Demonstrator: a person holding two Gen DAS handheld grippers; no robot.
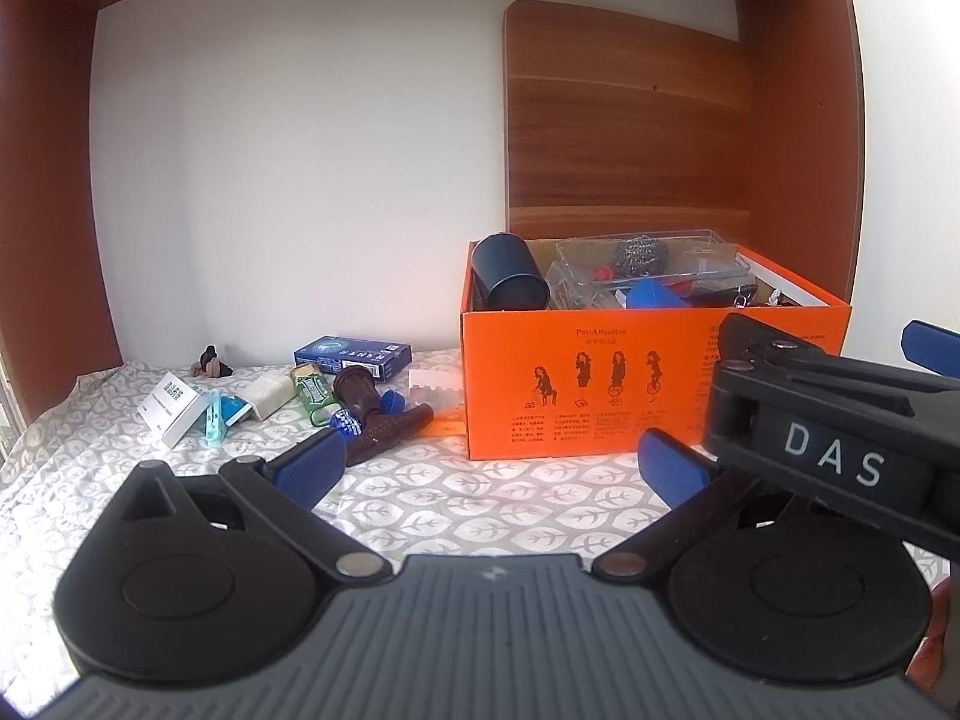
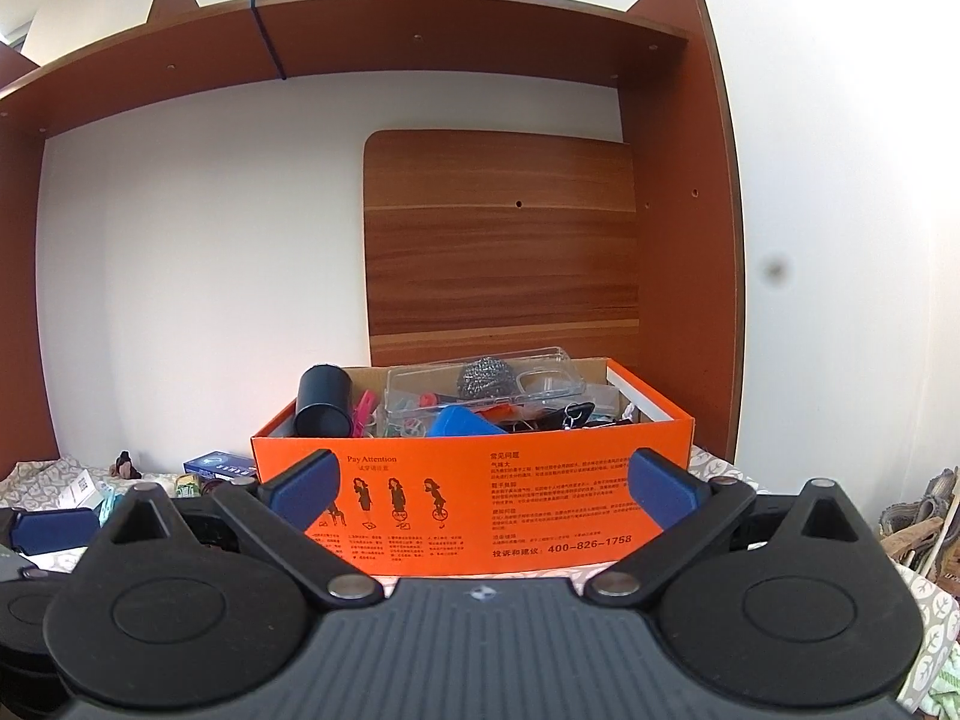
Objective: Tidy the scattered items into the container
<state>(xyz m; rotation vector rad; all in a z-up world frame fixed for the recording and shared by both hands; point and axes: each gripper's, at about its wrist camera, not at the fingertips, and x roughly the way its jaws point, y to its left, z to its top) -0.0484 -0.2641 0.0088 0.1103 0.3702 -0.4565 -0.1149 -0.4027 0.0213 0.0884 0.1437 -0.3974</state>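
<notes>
An orange cardboard box (image 1: 600, 384) stands on the leaf-patterned cloth, filled with a black cup (image 1: 510, 276), a clear plastic case (image 1: 654, 264), a steel scourer (image 1: 641, 252) and several small items. Left of it lie a blue carton (image 1: 354, 357), a white carton (image 1: 174, 408), a green tin (image 1: 312, 390), a brown plastic piece (image 1: 366, 414) and a light blue clip (image 1: 216, 420). My left gripper (image 1: 492, 465) is open and empty, short of this pile. My right gripper (image 2: 485, 483) is open and empty, facing the orange box (image 2: 540, 480); its black body (image 1: 834, 450) crosses the left wrist view.
A brown wooden shelf frame (image 2: 708, 180) surrounds the surface, and a wooden board (image 2: 504, 252) leans on the white wall behind the box. A dark scrunchie (image 1: 210, 363) lies by the wall. Brownish clutter (image 2: 918, 522) sits beyond the right edge.
</notes>
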